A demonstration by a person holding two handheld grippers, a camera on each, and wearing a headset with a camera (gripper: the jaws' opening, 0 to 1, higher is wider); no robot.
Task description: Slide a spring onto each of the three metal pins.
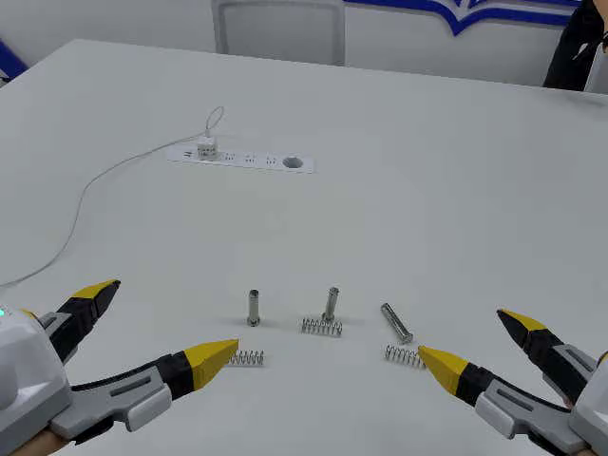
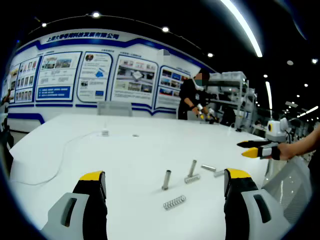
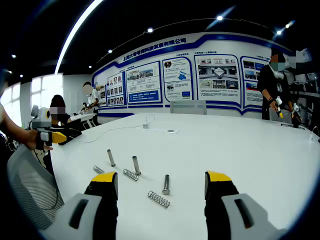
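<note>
Desk point(image 1: 427, 190), white, carried all the parts.

Left hand-held gripper point(image 1: 163, 320) was held low at the near left edge. Its jaws were spread wide and gripped nothing, and the nearer yellow tip sat just beside the left spring point(image 1: 248, 358).

Right hand-held gripper point(image 1: 472, 339) was at the near right edge, its jaws likewise wide apart and empty. Its inner tip was close to the right spring point(image 1: 404, 355).

Pins stood in a row between the two grippers:
- left pin point(image 1: 254, 307) – upright, bare
- middle pin point(image 1: 331, 304) – upright with a slight lean, bare; the middle spring point(image 1: 321, 327) lay flat just beside its foot
- right pin point(image 1: 396, 323) – lying on its side, bare, with the right spring just in front of it

All three springs lay loose on the desk – none was on a pin yet.

Farther back, a white power strip point(image 1: 242, 158) lay on the desk with a thin cable point(image 1: 85, 195) trailing off to the left.
</note>
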